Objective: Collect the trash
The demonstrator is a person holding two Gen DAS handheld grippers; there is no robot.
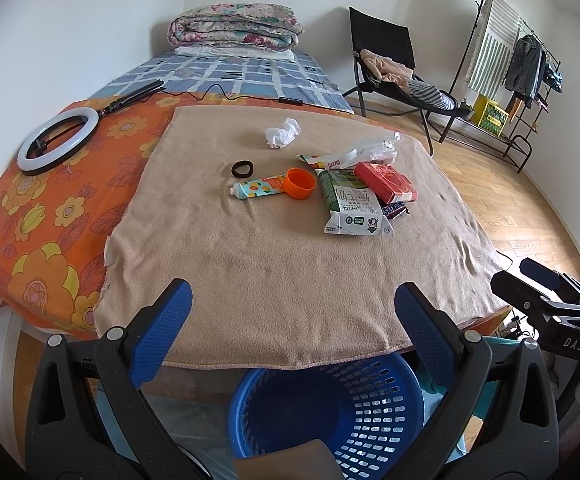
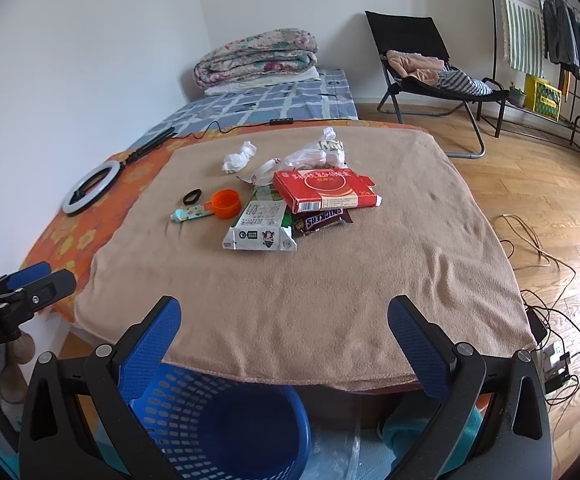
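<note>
Two sets of tongs are hanging over the near edge of the bed, both spread wide and gripping nothing. Left tongs [image 1: 291, 304] are filling the lower part of the left wrist view; right tongs [image 2: 284, 320] are filling the lower part of the right wrist view. Each is showing blue ribbed pads [image 1: 178, 300] on black arms.

Trash is lying in a loose cluster at centre frame on the tan blanket [image 1: 250, 272]:
- milk carton [image 1: 349, 208], flattened, lying on its side, centre of the cluster;
- red box [image 2: 325, 190] resting partly on the carton and on a Snickers wrapper [image 2: 321, 220];
- orange cap [image 1: 299, 184] touching the end of a small printed tube [image 1: 256, 189], just left of the carton;
- black ring [image 1: 242, 169] just above the tube, apart from it;
- crumpled white tissue [image 1: 282, 132] farther back, apart from the rest;
- clear plastic bag [image 2: 313, 154] and a torn wrapper [image 1: 329, 160] behind the red box.

Blue basket [image 1: 329, 412] is sitting on the floor below the blanket's near edge, at lower centre of the left wrist view and lower left-centre of the right; nothing in it is showing.

Ring light [image 1: 56, 138] is lying on the orange floral sheet [image 1: 50, 216] at left frame, well apart from the trash.
</note>
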